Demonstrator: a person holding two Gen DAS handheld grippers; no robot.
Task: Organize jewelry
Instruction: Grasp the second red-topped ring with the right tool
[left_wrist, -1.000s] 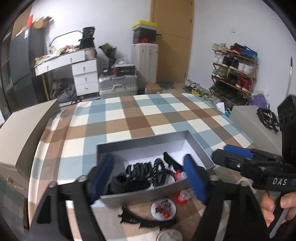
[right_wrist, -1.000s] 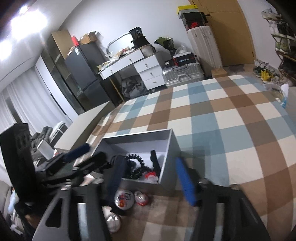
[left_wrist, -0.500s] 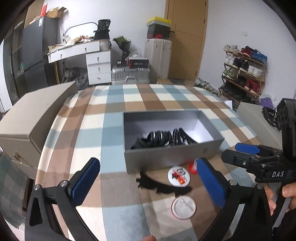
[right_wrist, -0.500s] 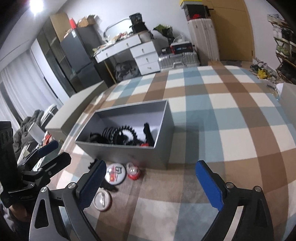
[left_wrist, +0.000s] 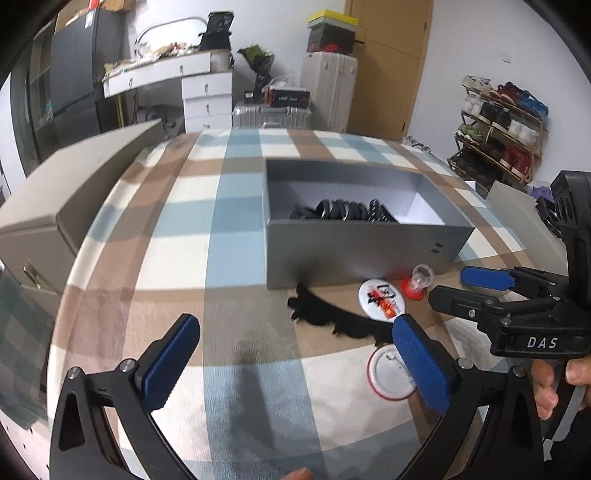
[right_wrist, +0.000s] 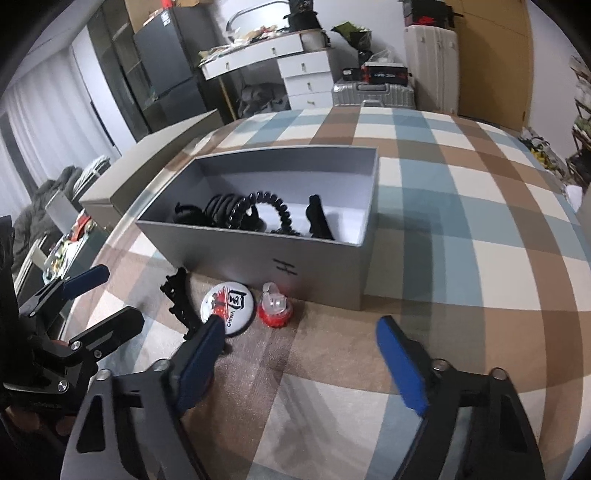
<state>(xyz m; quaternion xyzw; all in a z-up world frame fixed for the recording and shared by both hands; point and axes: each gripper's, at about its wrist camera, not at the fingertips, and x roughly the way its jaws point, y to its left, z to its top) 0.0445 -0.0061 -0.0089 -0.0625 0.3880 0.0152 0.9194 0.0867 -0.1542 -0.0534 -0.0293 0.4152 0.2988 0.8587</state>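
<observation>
Bedroom, cluttered desk and suitcases at the back, work surface is a checked blue-brown-white cloth (left_wrist: 177, 236). Left gripper (left_wrist: 295, 365), lower centre of its own view, jaws spread as wide as they go, nothing between them, only bare cloth. Right gripper (right_wrist: 303, 365), lower centre of its view, jaws closing but wide apart, nothing gripped; its left pad (right_wrist: 201, 354) overlaps the lower edge of the printed round badge (right_wrist: 228, 308) in the picture, contact can't be confirmed. Just right of that badge, a small red and clear ring-like piece (right_wrist: 275, 305), close to the front wall of the grey box (right_wrist: 325, 269). Left of the badge, a black toothed hair clip (right_wrist: 179, 299) flat on the cloth. A second round badge, white with red rim (left_wrist: 389, 373), sits lower right in the left view, partly behind the left gripper's right pad. Grey box is open-topped, frame centre in both views, holding black coiled hair ties (right_wrist: 240, 206) and another black clip (right_wrist: 319, 219). Person's fingers (left_wrist: 546, 387) on the right gripper's handle, far right of left view. Beige box lid (left_wrist: 66, 192) at upper left, off the cloth.
</observation>
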